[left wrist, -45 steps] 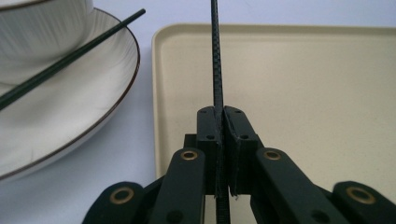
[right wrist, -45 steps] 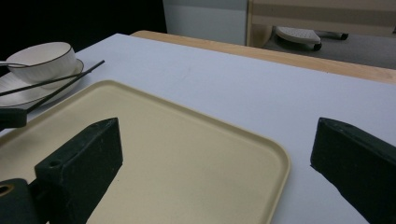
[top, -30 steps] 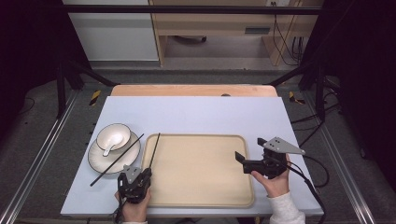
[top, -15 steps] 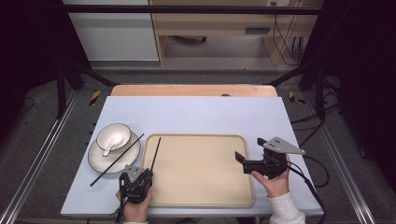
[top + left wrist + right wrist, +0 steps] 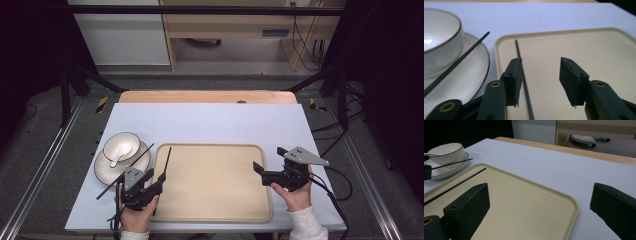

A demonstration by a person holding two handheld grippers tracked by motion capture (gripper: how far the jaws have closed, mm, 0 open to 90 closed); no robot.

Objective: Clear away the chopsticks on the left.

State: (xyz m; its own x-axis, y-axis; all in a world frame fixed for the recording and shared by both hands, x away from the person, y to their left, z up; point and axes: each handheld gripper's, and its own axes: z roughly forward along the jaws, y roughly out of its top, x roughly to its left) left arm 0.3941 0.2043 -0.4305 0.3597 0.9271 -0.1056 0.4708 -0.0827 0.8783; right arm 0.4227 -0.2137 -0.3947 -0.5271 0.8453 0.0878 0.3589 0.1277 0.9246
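- High view: left gripper [image 5: 152, 184] over tray [image 5: 215, 212] left edge, jaws just opening, chopstick [image 5: 164, 165] lying free on tray.
- Left gripper view: chopstick [image 5: 523, 77] beside left pad, unclamped.
- Right gripper view: right gripper [image 5: 541, 205] wide, empty.

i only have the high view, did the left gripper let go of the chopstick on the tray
Observer: Yes. In the left gripper view the left gripper has just been opening; the chopstick lies on the tray beside one pad, unpressed.
Operator: and the other chopstick
Observer: It rests across the plate rim, beside the bowl.
Operator: right gripper holding anything
Observer: No. The right gripper is open, nothing between its jaws.
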